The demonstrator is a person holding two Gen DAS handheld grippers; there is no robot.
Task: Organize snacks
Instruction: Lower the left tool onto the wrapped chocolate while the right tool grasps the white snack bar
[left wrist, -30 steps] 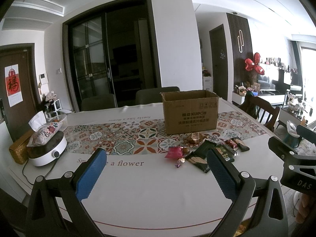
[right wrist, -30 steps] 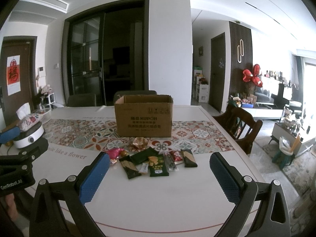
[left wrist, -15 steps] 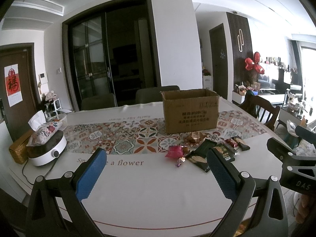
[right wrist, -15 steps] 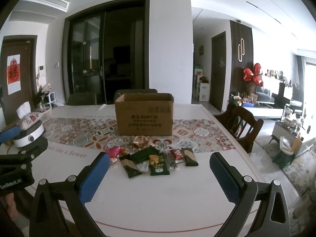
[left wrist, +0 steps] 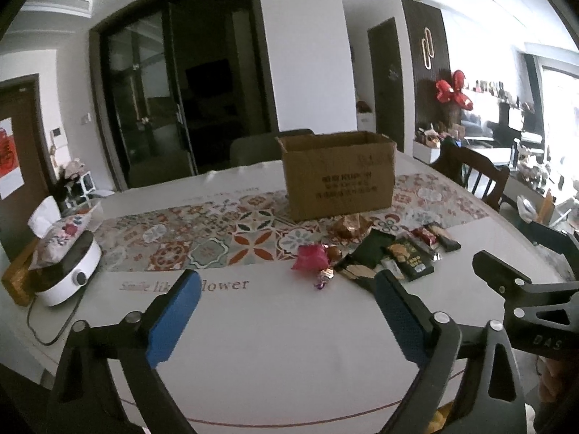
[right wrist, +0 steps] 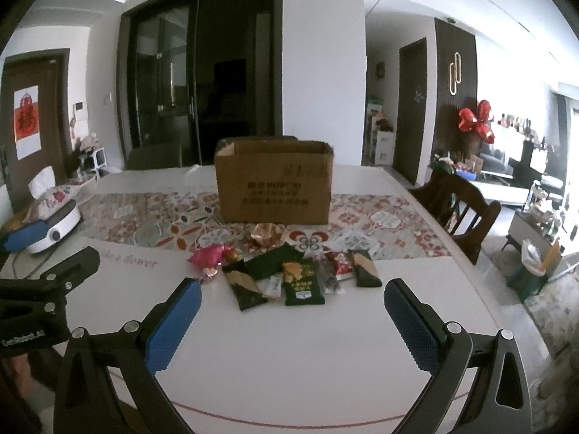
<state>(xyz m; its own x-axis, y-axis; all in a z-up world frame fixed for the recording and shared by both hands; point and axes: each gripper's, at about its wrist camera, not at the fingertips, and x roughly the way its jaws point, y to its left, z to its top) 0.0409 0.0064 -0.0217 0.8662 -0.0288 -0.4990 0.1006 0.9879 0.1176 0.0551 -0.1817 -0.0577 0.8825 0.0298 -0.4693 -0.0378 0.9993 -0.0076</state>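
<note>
Several snack packets lie in a loose pile on the white table: a dark green packet [right wrist: 303, 284], a brown-and-black bar [right wrist: 244, 285], a pink wrapper [right wrist: 208, 256] and a gold wrapper [right wrist: 266, 235]. The pile also shows in the left wrist view [left wrist: 409, 260]. An open cardboard box [right wrist: 275, 181] stands just behind them on the patterned runner. My right gripper [right wrist: 291, 320] is open and empty, just short of the pile. My left gripper [left wrist: 286, 311] is open and empty, to the left of the pile.
A white round appliance [left wrist: 68, 271] with a floral tissue pouch on it sits at the table's left end. A wooden chair [right wrist: 459, 206] stands at the right side. Dark chairs stand behind the table. The table's front edge [right wrist: 289, 419] is close below the grippers.
Both grippers have moved forward toward the snack pile and box, which now look nearer. Both stay open and empty.
</note>
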